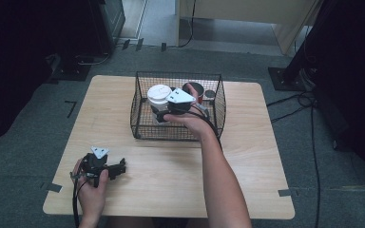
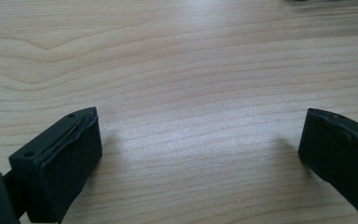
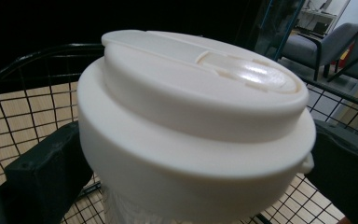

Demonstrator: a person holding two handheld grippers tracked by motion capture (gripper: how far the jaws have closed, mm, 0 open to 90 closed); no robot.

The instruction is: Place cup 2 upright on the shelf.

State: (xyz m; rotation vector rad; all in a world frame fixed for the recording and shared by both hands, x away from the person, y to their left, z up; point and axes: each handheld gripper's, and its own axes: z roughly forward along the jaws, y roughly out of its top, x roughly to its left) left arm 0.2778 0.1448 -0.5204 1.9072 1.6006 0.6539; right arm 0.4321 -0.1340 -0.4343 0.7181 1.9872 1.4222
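Note:
A white cup with a white lid (image 1: pixel 158 96) stands in the left part of a black wire basket (image 1: pixel 136 114) at the middle back of the wooden table. My right gripper (image 1: pixel 160 113) reaches into the basket from the right. In the right gripper view its two black jaws press against either side of the cup (image 3: pixel 191 116) just under the lid, so it is shut on it. My left gripper (image 1: pixel 119 167) rests low over the table near the front left corner. It is open (image 2: pixel 200 144), with bare wood between the jaws.
A dark red cup (image 1: pixel 196 89) and a small dark round thing (image 1: pixel 210 93) sit in the basket's back right. The table (image 1: pixel 252 156) has bare wood in front of and beside the basket. Cables and dark stands lie on the floor around it.

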